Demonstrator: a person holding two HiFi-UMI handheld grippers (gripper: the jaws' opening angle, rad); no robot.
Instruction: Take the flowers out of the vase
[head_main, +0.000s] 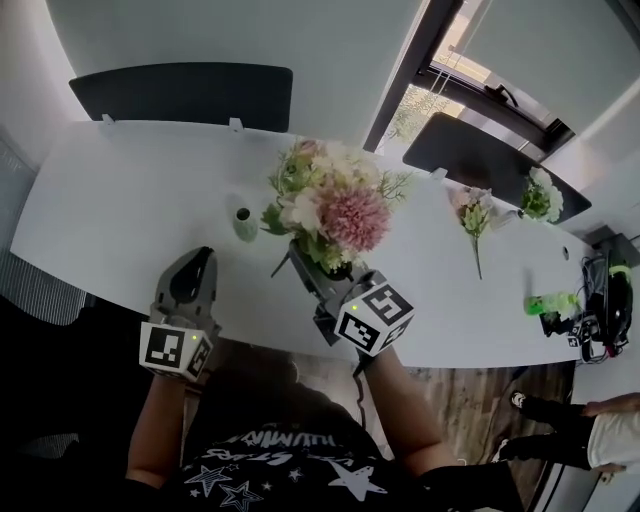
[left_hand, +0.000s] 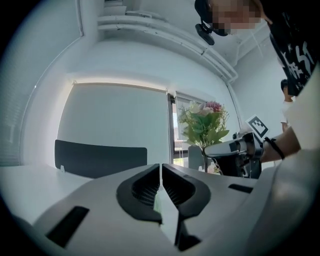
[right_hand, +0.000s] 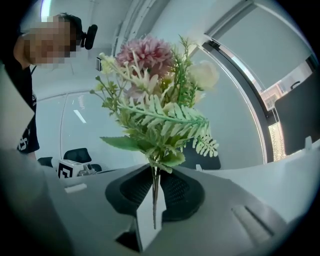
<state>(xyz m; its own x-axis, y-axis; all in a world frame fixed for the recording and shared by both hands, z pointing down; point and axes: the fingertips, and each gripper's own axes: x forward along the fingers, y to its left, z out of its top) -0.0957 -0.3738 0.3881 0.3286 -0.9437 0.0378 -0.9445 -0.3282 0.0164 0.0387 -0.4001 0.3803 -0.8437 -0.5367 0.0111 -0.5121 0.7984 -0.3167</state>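
A long white table (head_main: 130, 190) fills the scene. Above it is a bouquet (head_main: 335, 215), out of the vase, its stems pinched by the right gripper (right_hand: 154, 192). The left gripper (left_hand: 160, 182) has its jaws pressed together. The small green vase (head_main: 244, 224) stands on the table just left of the bouquet.

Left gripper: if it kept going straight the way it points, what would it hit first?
Likely nothing nearby: the left gripper points over the white table, left of the small vase. Farther on comes the dark chair back or the wall beside it; depth is unclear.
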